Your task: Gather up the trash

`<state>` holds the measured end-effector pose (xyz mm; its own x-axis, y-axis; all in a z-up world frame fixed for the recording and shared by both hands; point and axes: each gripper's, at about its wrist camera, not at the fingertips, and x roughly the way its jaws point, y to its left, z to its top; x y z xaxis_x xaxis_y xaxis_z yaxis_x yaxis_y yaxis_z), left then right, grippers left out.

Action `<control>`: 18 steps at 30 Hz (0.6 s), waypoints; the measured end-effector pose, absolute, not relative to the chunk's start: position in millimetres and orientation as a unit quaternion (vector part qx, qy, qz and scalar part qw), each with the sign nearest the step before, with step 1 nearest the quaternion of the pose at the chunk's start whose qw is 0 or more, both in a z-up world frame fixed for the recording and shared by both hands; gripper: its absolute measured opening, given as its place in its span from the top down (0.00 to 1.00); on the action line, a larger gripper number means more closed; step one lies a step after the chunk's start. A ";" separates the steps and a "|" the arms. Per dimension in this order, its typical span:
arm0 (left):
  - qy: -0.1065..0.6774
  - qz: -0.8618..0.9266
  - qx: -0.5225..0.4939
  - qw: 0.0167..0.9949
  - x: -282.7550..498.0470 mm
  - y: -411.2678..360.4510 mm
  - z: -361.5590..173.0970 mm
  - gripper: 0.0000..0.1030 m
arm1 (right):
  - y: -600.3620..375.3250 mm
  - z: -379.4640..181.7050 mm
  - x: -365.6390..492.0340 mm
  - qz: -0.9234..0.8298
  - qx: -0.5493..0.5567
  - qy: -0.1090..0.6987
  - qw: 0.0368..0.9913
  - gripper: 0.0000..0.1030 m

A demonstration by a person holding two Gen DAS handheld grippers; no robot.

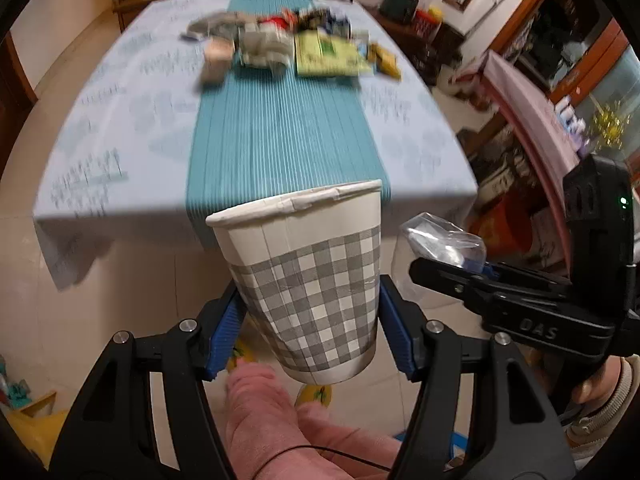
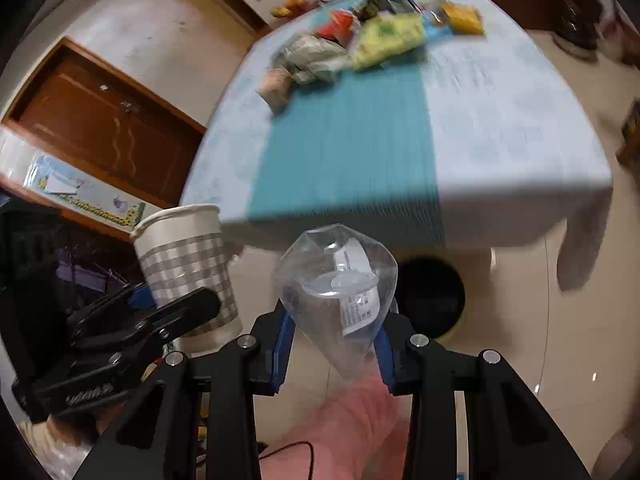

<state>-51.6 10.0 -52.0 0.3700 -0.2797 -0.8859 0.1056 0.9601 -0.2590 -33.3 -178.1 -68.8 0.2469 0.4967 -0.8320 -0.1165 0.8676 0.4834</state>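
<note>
Left wrist view: left gripper clamps a checked paper cup upright. Right gripper pinches a crumpled clear plastic cup. Both held off the table's near edge, likely bound for the dark bin on the floor. More trash waits at the far end.

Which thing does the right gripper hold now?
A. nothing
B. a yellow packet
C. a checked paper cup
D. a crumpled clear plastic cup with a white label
D: the right gripper is closed on the clear plastic cup; the checked paper cup sits in the left gripper.
</note>
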 end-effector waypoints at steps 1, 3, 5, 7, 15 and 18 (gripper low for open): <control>0.554 -0.117 -0.073 0.821 -58.2 4.8 -61.3 0.41 | -179.4 -80.2 -40.0 0.194 0.165 0.584 0.770 0.65; 0.562 -0.117 -0.061 0.816 -64.9 -3.8 -81.9 0.41 | -180.2 -106.5 -52.3 0.187 0.171 0.589 0.768 0.66; 0.570 -0.116 -0.050 0.812 -66.0 -11.7 -107.1 0.41 | -179.9 -130.4 -58.4 0.179 0.180 0.592 0.765 0.66; 0.572 -0.116 -0.044 0.811 -65.4 -16.1 -131.6 0.41 | -179.1 -160.4 -62.7 0.168 0.192 0.594 0.763 0.66; 0.575 -0.119 -0.053 0.808 -45.1 -17.0 -255.7 0.38 | -187.5 -287.7 -66.1 0.121 0.224 0.610 0.750 0.65; 0.573 -0.118 -0.049 0.810 -35.7 -15.3 -292.6 0.36 | -190.8 -328.1 -67.7 0.104 0.231 0.619 0.743 0.54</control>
<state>-35.7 -15.3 -292.6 0.3159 -0.2473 -0.9160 0.1346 0.9674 -0.2147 -67.7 -190.8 -328.1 0.2112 0.4414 -0.8721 0.1320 0.8712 0.4729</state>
